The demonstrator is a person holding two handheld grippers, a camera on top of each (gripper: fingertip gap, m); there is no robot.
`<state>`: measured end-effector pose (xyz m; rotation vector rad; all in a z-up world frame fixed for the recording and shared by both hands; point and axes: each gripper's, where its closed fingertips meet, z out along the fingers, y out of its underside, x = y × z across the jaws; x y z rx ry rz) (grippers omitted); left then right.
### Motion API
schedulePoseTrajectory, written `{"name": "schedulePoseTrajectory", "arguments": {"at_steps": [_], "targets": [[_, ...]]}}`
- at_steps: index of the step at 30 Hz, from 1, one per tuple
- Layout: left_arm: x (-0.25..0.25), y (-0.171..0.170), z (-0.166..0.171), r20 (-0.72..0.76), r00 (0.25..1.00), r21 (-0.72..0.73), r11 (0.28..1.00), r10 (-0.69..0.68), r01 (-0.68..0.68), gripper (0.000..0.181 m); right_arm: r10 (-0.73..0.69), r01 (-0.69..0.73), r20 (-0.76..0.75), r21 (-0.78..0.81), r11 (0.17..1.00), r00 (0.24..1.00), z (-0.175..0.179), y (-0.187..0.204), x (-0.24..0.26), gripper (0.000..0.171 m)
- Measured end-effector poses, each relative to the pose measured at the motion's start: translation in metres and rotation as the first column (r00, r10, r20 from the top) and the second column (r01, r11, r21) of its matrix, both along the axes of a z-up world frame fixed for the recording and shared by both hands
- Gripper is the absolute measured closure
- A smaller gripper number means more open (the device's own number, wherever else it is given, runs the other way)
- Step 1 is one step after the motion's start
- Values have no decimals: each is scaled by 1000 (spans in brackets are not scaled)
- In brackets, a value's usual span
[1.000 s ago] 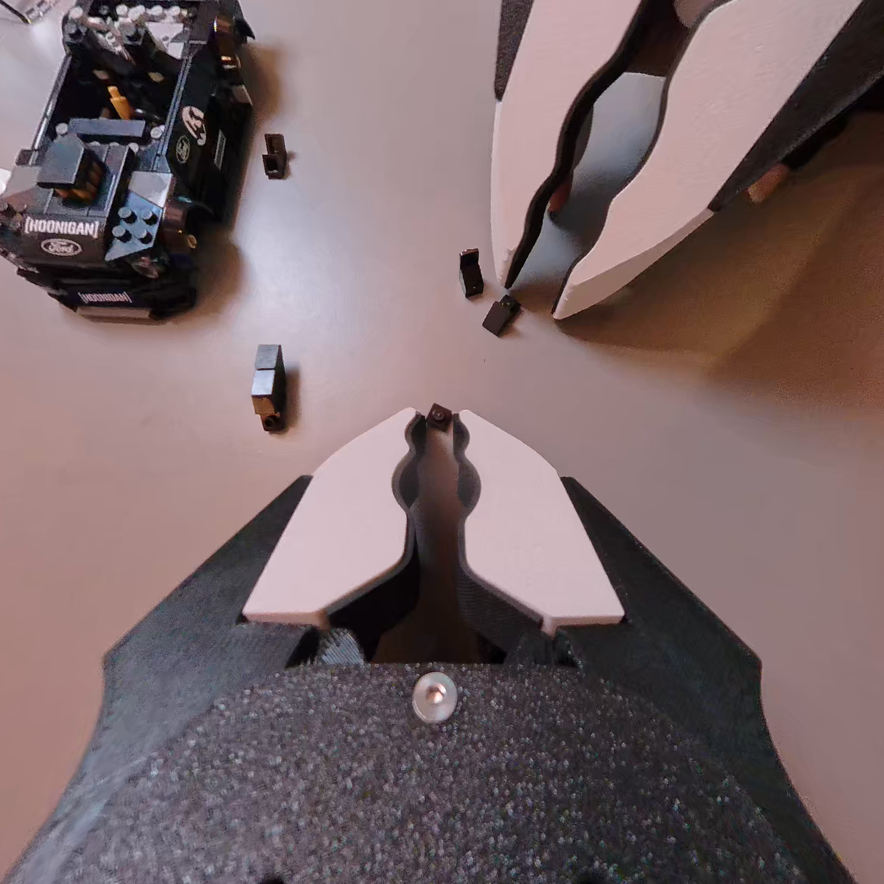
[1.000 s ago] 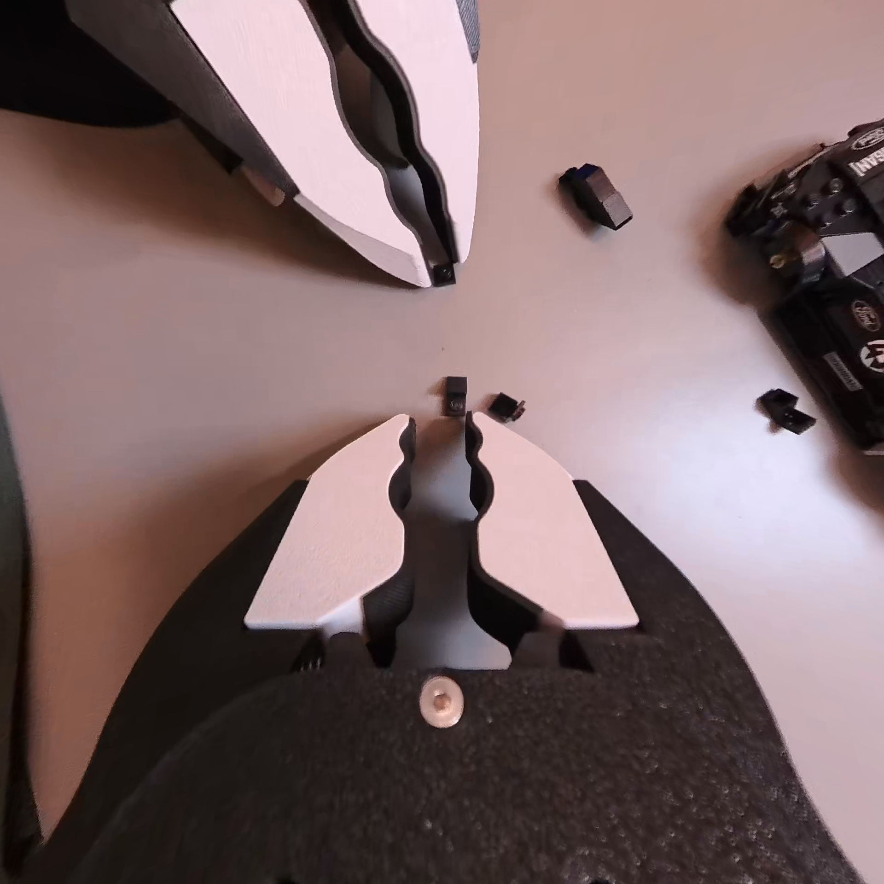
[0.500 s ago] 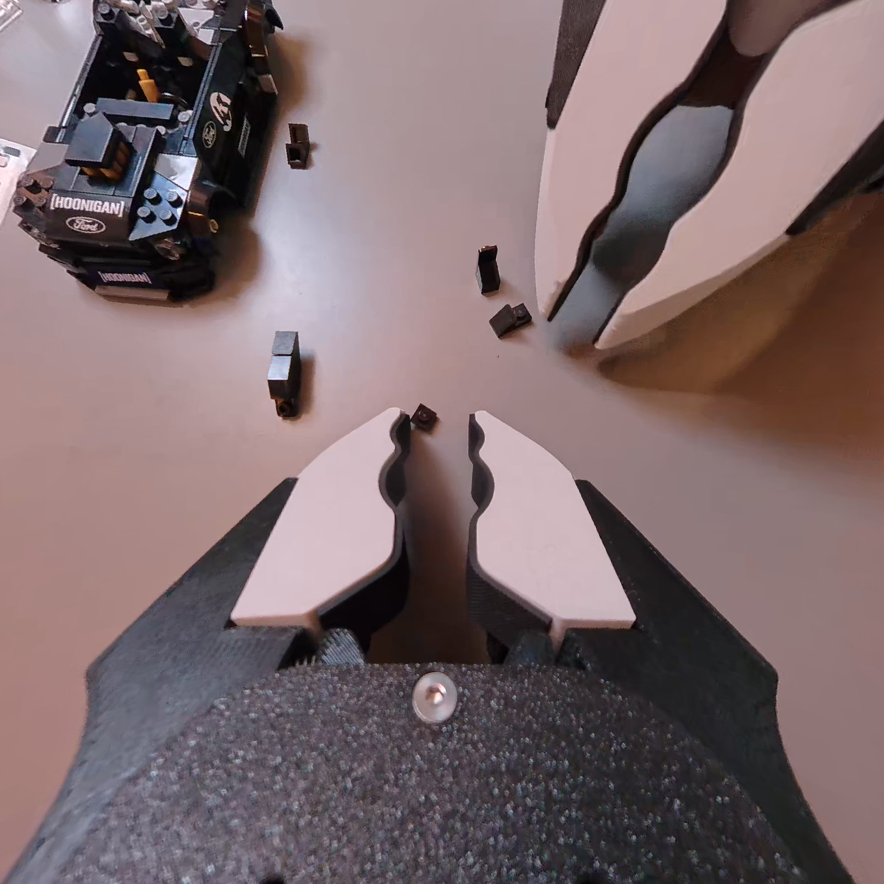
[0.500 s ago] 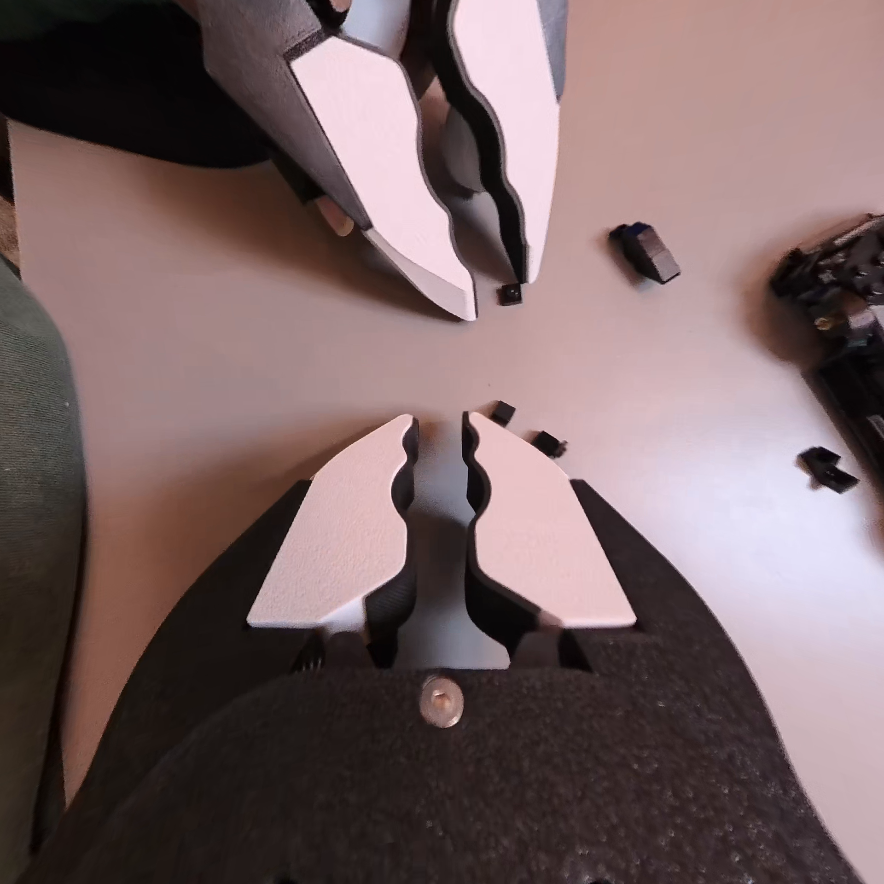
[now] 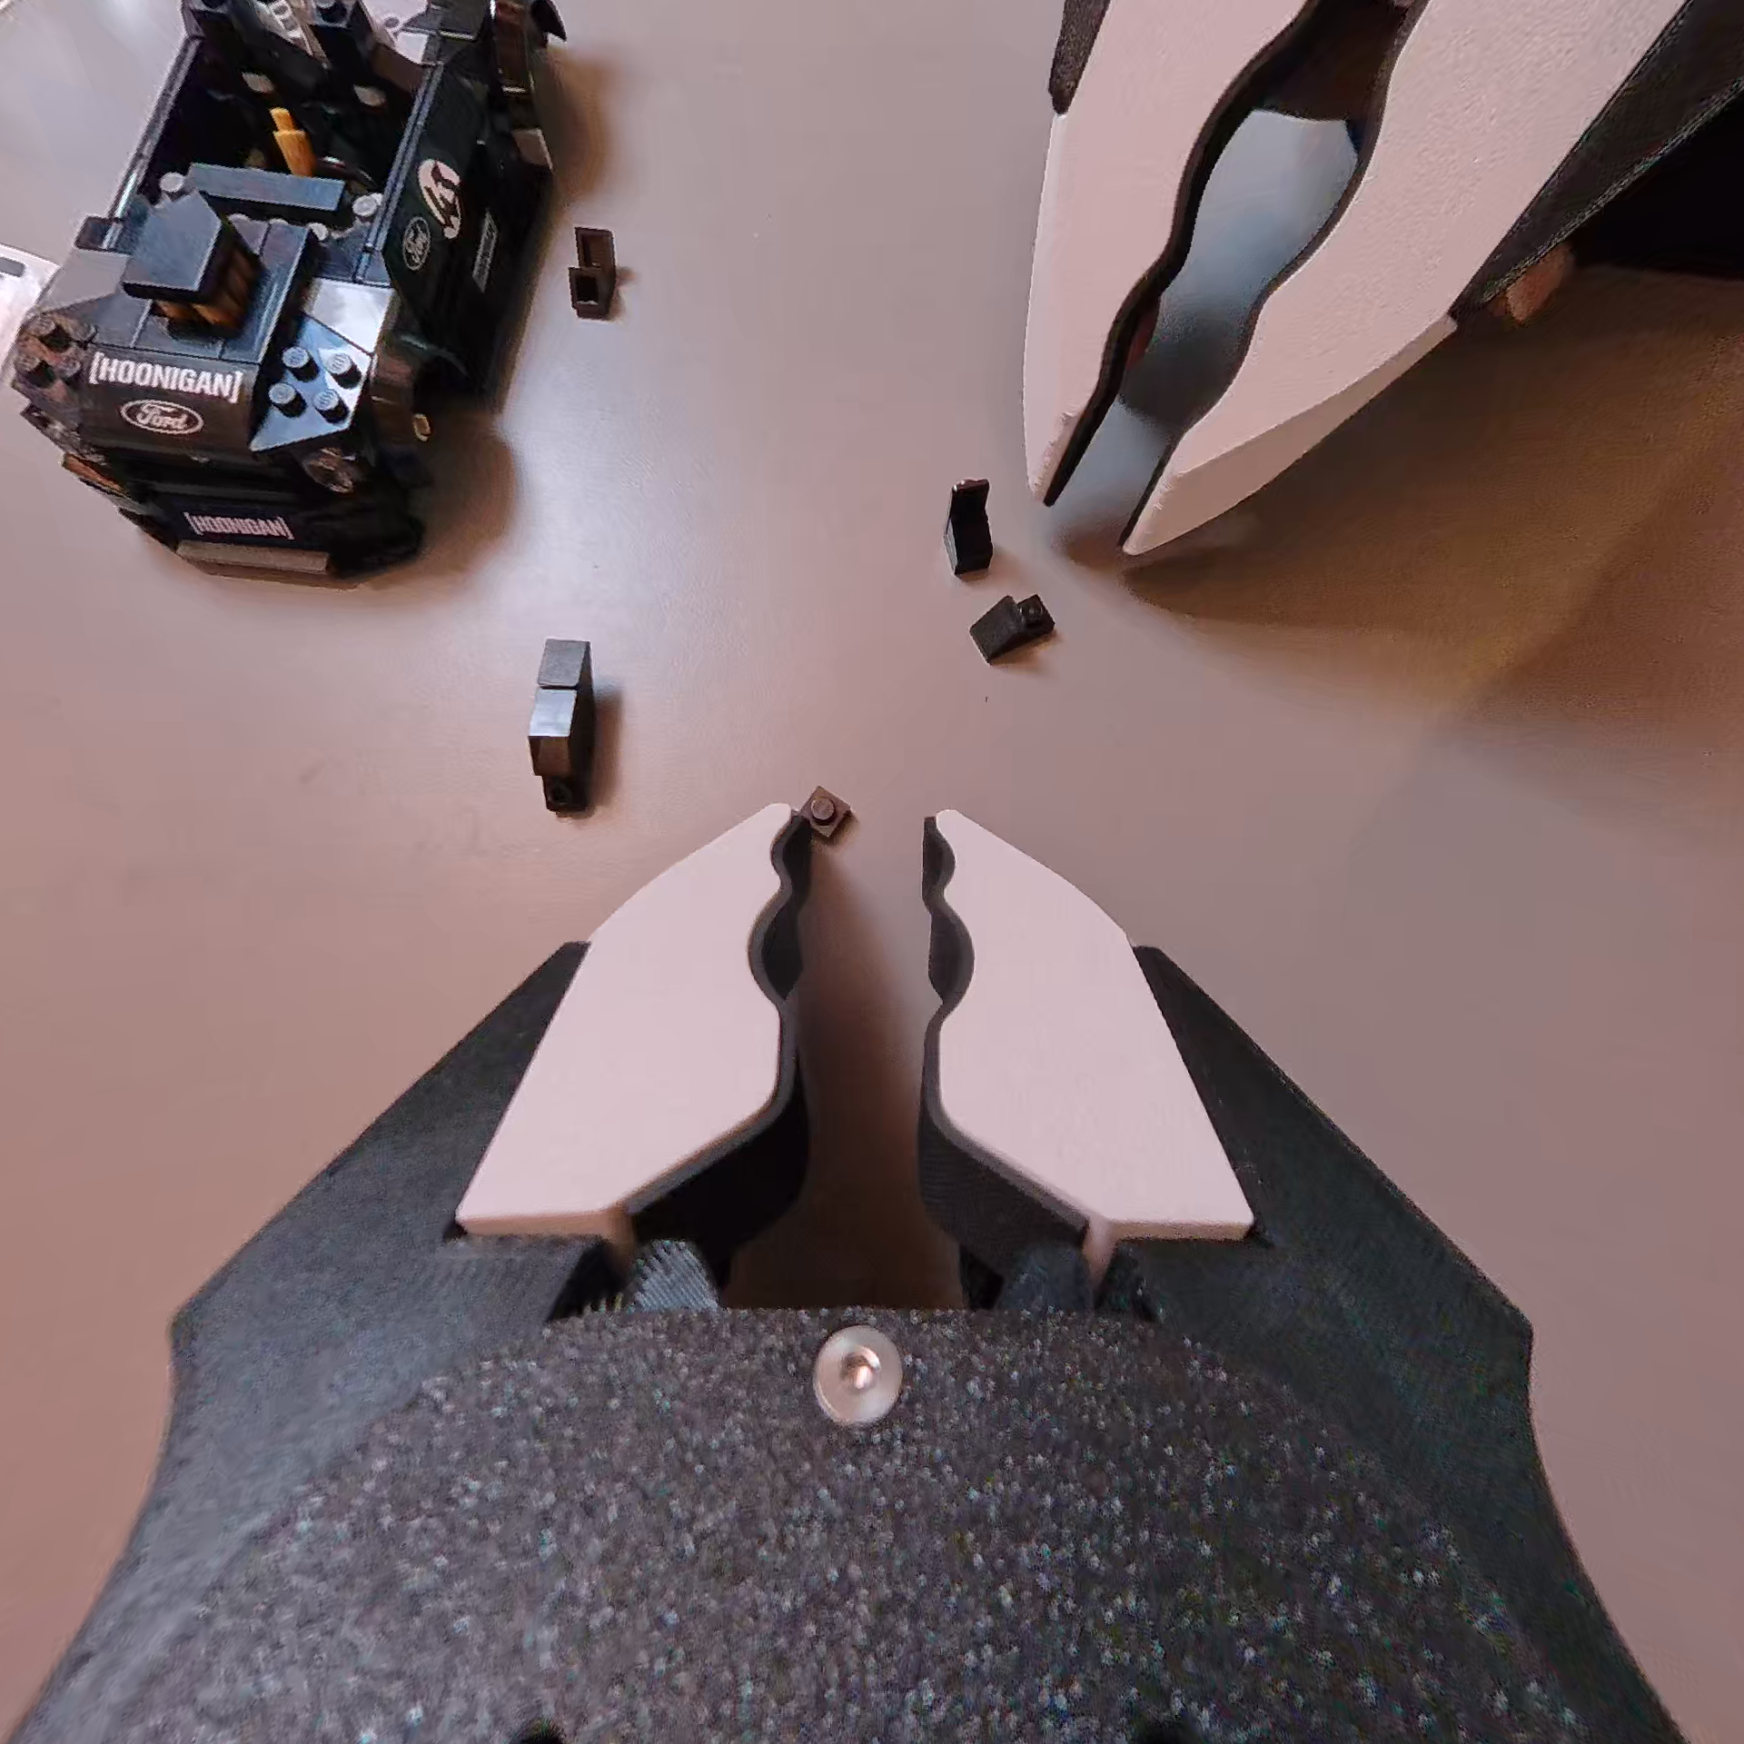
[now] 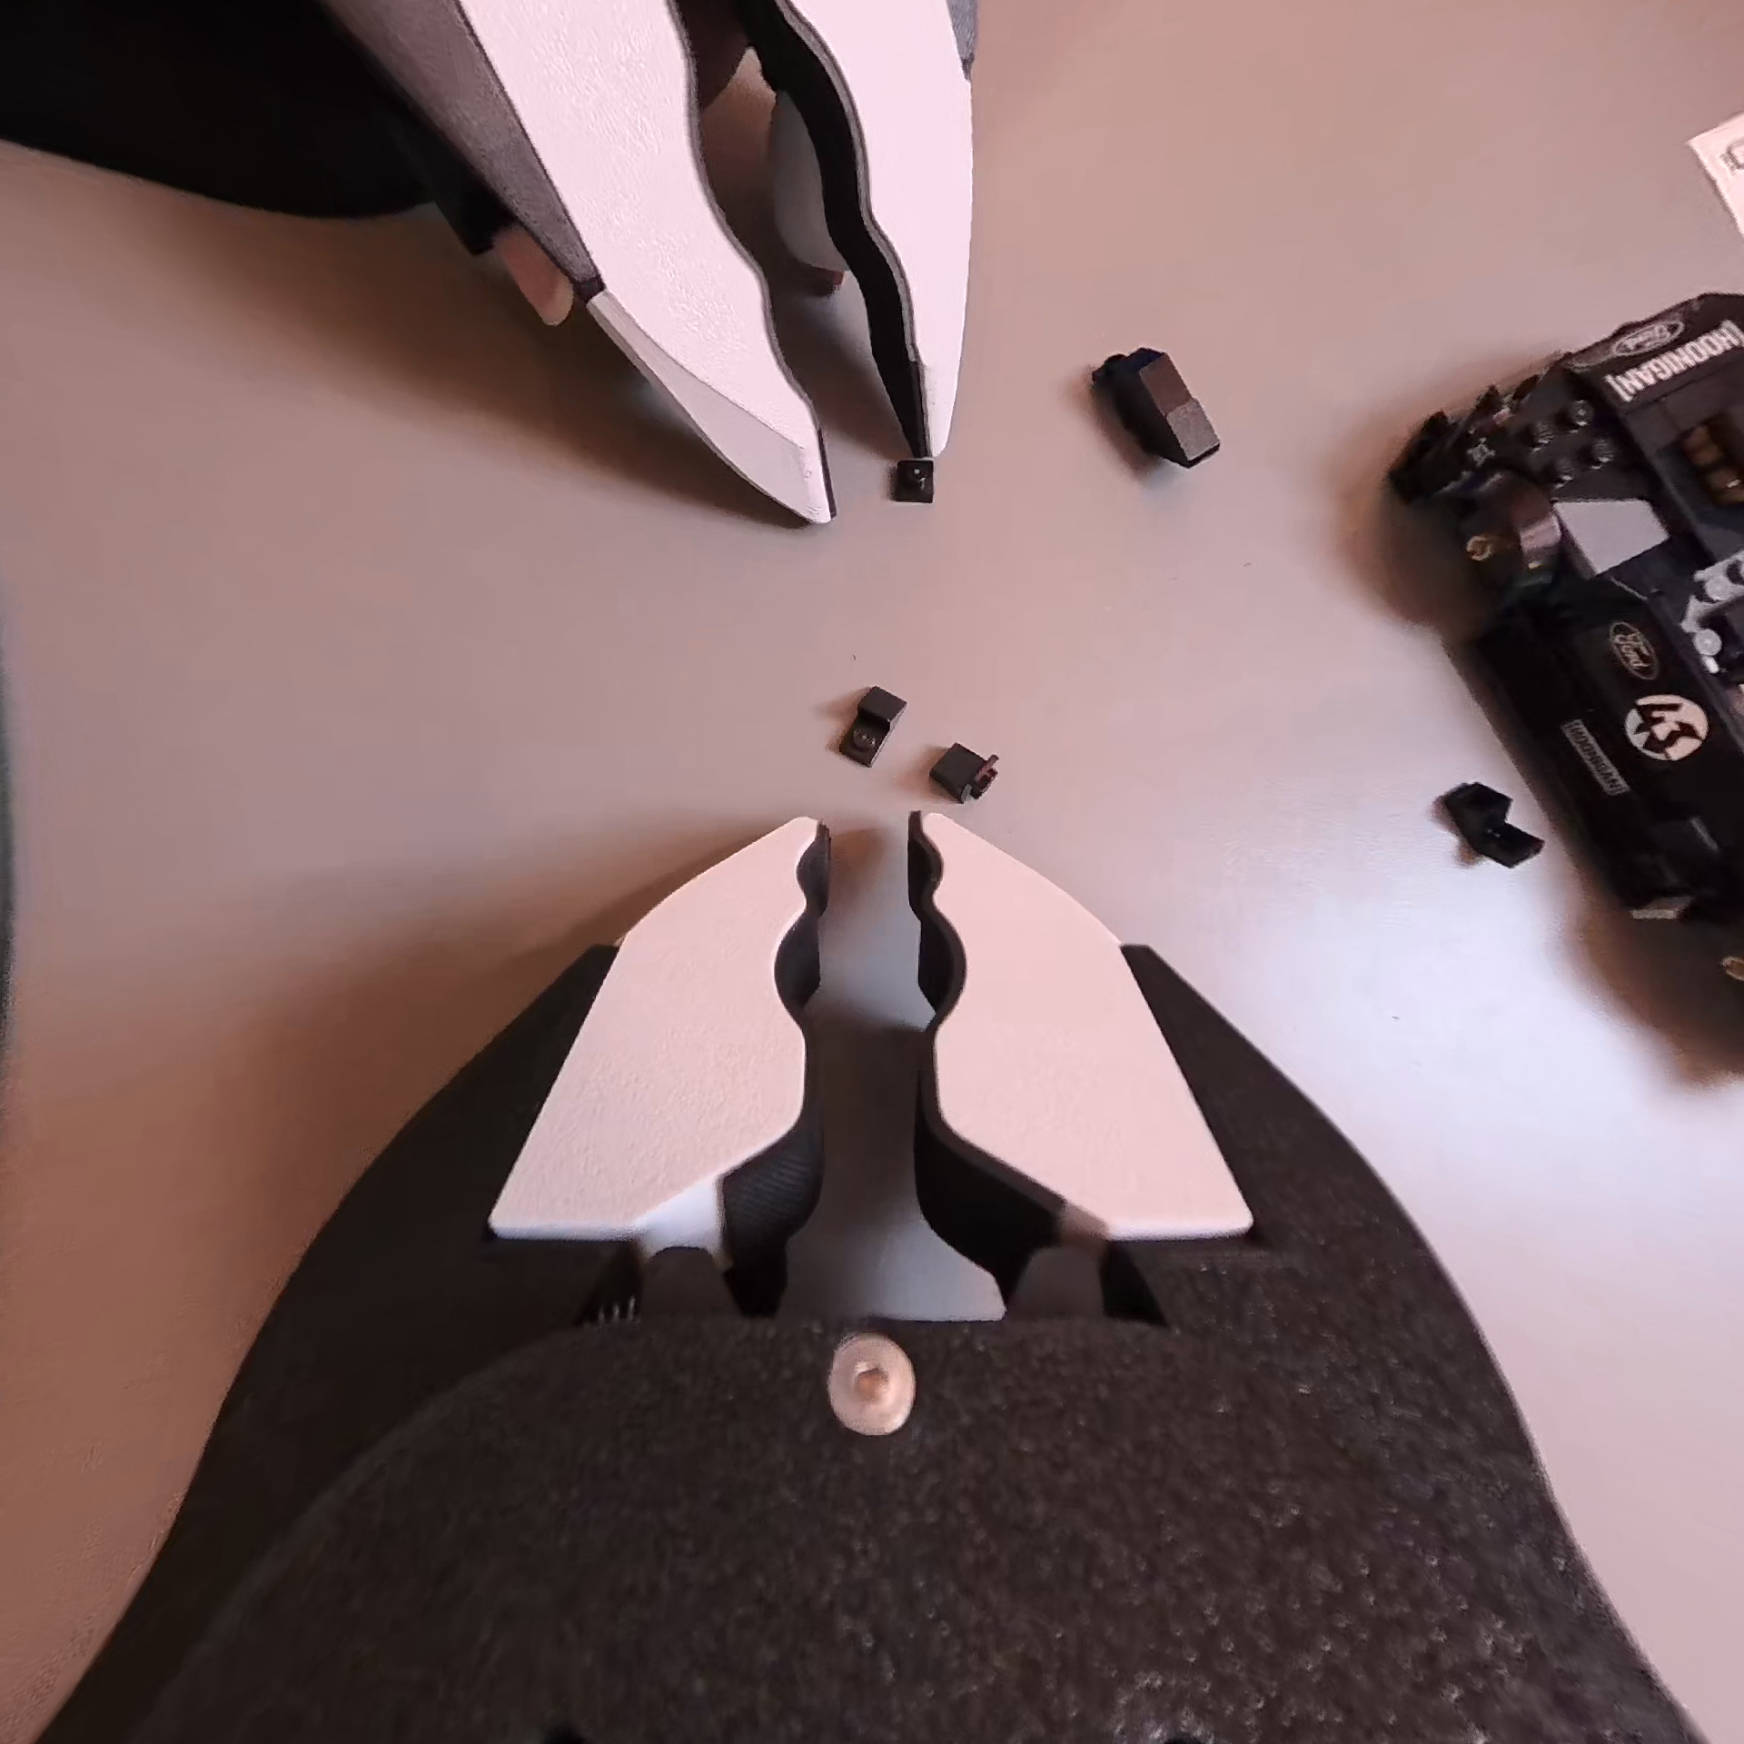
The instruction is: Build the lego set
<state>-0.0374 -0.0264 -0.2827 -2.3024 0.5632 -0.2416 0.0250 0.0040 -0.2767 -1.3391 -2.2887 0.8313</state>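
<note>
Left claw (image 5: 863,821) has opened, tiny black stud (image 5: 826,812) (blurry) at its fingertip

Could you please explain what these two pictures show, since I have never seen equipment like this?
These are two hand-held claws; a person carries one in each hand, and each has a camera looking forward along its two white fingers. One picture comes from the left claw, the other from the right claw, so each claw also appears at the top of the other's picture. Both are open and hold nothing. On the brown table stands a partly built black lego car. Loose black pieces lie around: a tiny one-stud plate at the left claw's fingertip, two small bricks in front of the right claw, a taller stacked piece, and another small piece beside the car.
</note>
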Motion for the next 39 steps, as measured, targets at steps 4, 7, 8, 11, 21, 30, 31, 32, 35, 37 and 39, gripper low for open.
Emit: {"name": "schedulePoseTrajectory", "arguments": {"at_steps": [4,7,8,11,21,30,31,32,35,37,39], "targets": [[2,-1,-1,0,1000,-5,1000,-14,14,158,125,-125,-7,50,991,992,-2,-7,1,155],[2,-1,-1,1,1000,-6,1000,-14,14,158,155,-155,2,67,986,988,-4,-8,-6,155],[2,-1,-1,-2,1000,-4,1000,-14,14,158,154,-155,17,72,985,988,-5,-8,-8,155],[2,-1,-1,-6,1000,-2,1000,-12,12,158,153,-157,51,84,984,987,-7,-10,-11,157],[0,-2,-1,-15,1000,1,1000,-10,10,159,180,-180,-10,26,983,984,1,-33,-18,157],[0,-3,-1,-11,1000,0,1000,-14,14,156,193,-194,11,77,978,981,-6,-15,-20,151],[0,-3,-1,-7,1000,-2,1000,-14,14,156,205,-205,13,77,976,979,-6,-16,-21,151],[1,-3,-1,-3,1000,-5,1000,-15,15,155,215,-216,23,78,973,976,-6,-17,-22,151],[0,-3,-1,8,1000,-9,1000,-12,12,154,248,-252,57,76,965,967,-7,-19,-20,158],[0,-3,-1,15,1000,-10,1000,-10,10,154,249,-254,63,75,964,966,-7,-20,-17,161],[0,-2,-1,19,1000,-11,1000,-10,10,154,249,-254,69,67,965,966,-7,-21,-12,161]]}}
